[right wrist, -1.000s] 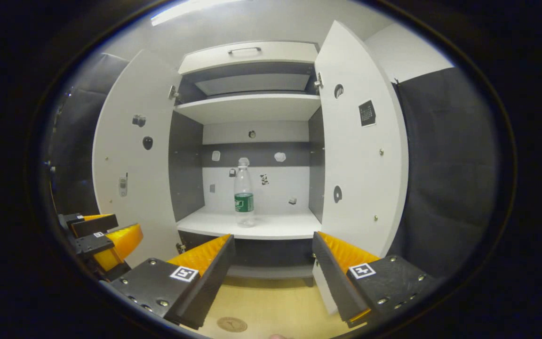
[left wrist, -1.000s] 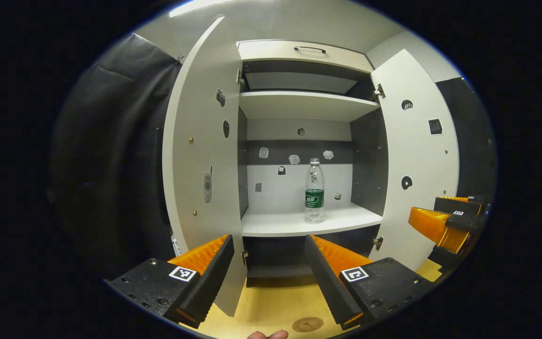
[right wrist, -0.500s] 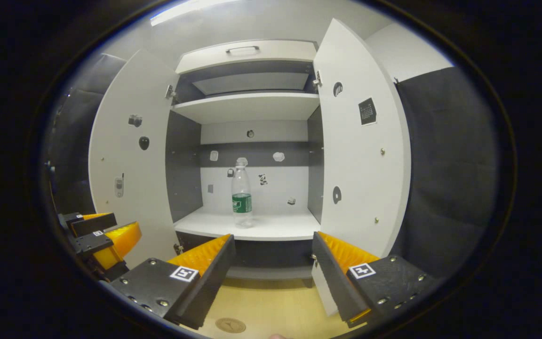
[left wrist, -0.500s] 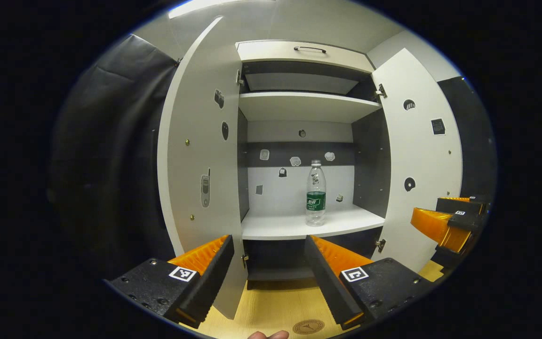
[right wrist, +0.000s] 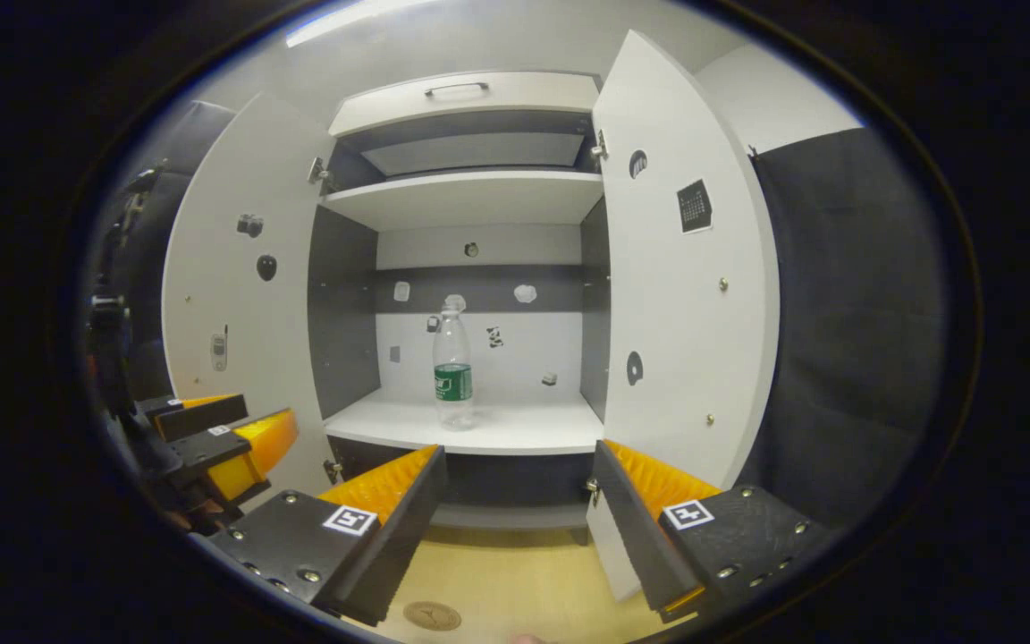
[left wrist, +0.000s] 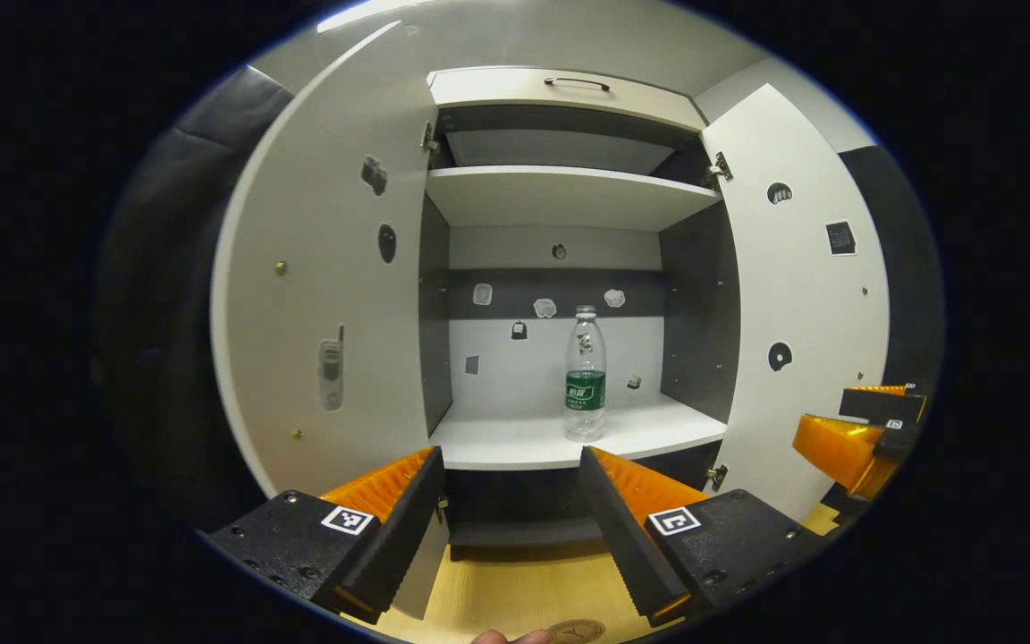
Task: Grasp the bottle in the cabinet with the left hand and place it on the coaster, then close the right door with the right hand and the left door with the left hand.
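Item: bottle [left wrist: 586, 373], clear plastic, capped, green label band; stands upright on the cabinet's middle shelf [left wrist: 515, 442], right of centre, well apart from both hand-held grippers. Appears nearly empty, so judged light, thin-walled, apt to dent and easy to tip; smooth, likely slippery. Best hold: mid-body at the label, modest squeeze. Left hand-held gripper [left wrist: 510, 501]: fingers apart, empty. Right hand-held gripper [right wrist: 517, 501]: fingers apart, empty. Destination: coaster [right wrist: 432, 615] on the counter [right wrist: 515, 586] below.

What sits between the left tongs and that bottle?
Nothing: in the left gripper view, bare white shelf separates the open left tongs from the bottle.
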`<act>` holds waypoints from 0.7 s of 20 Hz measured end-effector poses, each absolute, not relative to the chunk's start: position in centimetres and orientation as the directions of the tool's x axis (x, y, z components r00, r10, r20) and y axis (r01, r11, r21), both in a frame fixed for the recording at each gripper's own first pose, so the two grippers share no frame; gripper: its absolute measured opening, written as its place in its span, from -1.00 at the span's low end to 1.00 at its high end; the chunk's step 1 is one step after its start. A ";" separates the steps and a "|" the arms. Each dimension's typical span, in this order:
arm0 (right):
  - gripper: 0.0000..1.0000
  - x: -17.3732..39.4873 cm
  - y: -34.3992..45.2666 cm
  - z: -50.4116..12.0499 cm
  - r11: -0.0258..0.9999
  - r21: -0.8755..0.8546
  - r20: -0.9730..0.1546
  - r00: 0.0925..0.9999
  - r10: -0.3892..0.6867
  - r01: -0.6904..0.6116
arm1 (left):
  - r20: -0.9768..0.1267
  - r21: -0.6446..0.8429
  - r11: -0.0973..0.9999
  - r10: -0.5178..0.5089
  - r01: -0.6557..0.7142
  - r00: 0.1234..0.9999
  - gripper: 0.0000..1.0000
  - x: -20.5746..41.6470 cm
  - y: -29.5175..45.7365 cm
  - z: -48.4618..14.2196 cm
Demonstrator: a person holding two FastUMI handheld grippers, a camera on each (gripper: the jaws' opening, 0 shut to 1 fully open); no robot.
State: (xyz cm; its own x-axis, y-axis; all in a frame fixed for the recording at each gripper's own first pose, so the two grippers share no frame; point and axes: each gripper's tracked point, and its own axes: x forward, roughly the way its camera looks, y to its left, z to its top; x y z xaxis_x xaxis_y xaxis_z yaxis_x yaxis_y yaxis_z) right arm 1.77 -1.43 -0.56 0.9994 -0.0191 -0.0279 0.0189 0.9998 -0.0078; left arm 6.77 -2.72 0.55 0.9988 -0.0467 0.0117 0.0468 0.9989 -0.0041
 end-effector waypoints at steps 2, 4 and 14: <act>1.00 1.9 -1.7 -0.6 1.000 -0.015 -0.034 0.999 -0.026 0.026 | 0.018 -0.006 0.998 -0.063 0.063 0.998 0.92 8.6 -3.7 0.9; 1.00 1.8 -2.0 -0.6 0.999 -0.019 -0.036 0.999 -0.031 0.030 | 0.025 -0.007 0.997 -0.080 0.080 0.996 0.92 10.6 -4.7 1.2; 1.00 1.1 -3.5 -0.7 0.997 -0.022 -0.067 0.995 -0.075 0.073 | 0.040 -0.033 0.987 -0.156 0.157 0.987 0.92 21.4 -9.4 3.2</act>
State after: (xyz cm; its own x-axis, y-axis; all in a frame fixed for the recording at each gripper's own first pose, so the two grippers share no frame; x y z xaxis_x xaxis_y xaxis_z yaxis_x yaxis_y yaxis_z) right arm 1.09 -3.48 -0.67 0.9950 -0.0747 -0.0666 0.0734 0.9971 -0.0219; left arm 21.44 -9.45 3.23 0.9870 -0.1556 0.0402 0.1570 0.9871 -0.0330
